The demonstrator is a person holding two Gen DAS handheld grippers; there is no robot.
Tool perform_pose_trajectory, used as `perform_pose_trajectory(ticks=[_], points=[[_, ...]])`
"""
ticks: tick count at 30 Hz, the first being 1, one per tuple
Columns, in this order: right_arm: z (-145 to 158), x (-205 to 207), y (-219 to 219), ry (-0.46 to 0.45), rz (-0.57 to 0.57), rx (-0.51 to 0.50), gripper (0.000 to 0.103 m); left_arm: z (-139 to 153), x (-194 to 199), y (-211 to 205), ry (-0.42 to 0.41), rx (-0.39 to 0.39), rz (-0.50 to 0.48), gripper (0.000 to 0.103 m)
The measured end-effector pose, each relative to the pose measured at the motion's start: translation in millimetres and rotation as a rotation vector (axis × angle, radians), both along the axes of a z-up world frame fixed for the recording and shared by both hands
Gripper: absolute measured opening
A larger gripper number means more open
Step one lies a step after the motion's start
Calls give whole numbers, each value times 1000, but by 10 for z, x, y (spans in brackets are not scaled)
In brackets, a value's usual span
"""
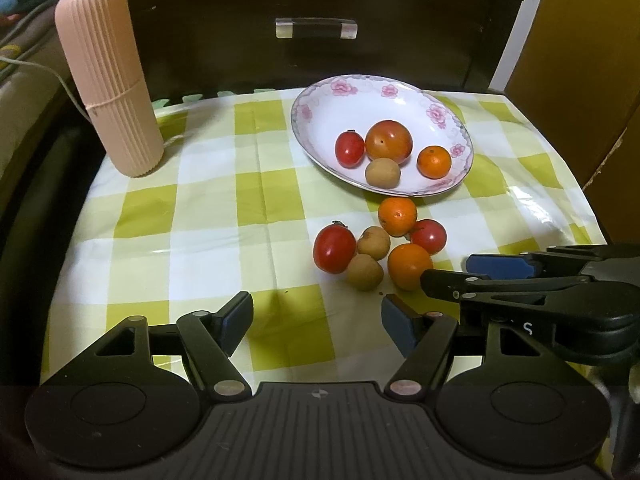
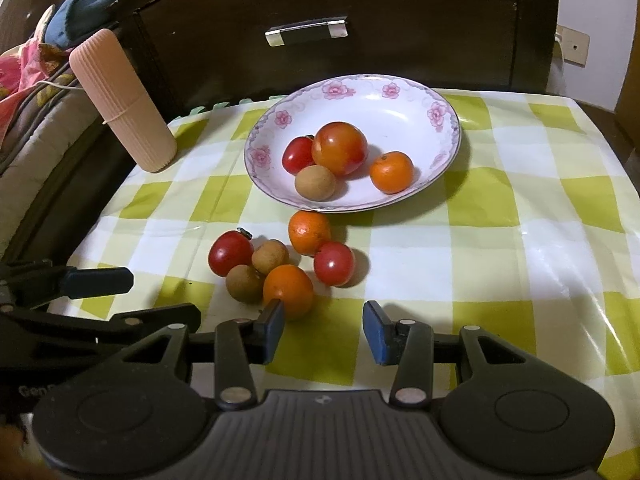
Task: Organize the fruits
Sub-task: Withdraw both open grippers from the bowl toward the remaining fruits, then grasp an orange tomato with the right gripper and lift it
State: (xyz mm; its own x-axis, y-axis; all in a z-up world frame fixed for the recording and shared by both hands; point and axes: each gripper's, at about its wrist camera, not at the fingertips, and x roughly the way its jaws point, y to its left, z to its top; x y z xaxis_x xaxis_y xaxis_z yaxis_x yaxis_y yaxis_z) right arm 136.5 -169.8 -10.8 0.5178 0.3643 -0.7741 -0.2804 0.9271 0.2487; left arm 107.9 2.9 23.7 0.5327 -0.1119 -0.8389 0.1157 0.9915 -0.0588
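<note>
Green-and-white checked tablecloth (image 2: 500,248) before dark wooden drawer (image 1: 320,0) | white flowered plate (image 2: 404,108) holding four fruits, beyond both grippers | six loose fruits (image 2: 280,264) just ahead of fingertips | left gripper (image 1: 316,320) spread, empty | right gripper (image 2: 324,330) parted, empty, nearest orange (image 2: 288,290) beside its left pad | ribbed pink cylinder (image 1: 108,80) far left

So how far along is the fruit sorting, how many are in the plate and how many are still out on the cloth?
Done: four fruits sit in the flowered plate. In hand: nothing; the left claw and the right claw are both open and empty, the right one just short of the nearest orange. Left: six fruits clustered on the checked cloth in front of the plate.
</note>
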Motion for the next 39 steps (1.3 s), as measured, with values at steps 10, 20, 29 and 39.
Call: perform_pose_trajectory(ticks=[10,20,29,39], points=[[-17,48,41,1,19,24,47,27,2,57,1,-9,21,77],[-51,114,104,18,35,55,47,23,0,112,13,-10,45,77],[-75,161,166,17,47,51,47,44,6,146,10,-11,55,77],[-105,188,196,7,65,59,48,34,13,164,19,-11,63,79]])
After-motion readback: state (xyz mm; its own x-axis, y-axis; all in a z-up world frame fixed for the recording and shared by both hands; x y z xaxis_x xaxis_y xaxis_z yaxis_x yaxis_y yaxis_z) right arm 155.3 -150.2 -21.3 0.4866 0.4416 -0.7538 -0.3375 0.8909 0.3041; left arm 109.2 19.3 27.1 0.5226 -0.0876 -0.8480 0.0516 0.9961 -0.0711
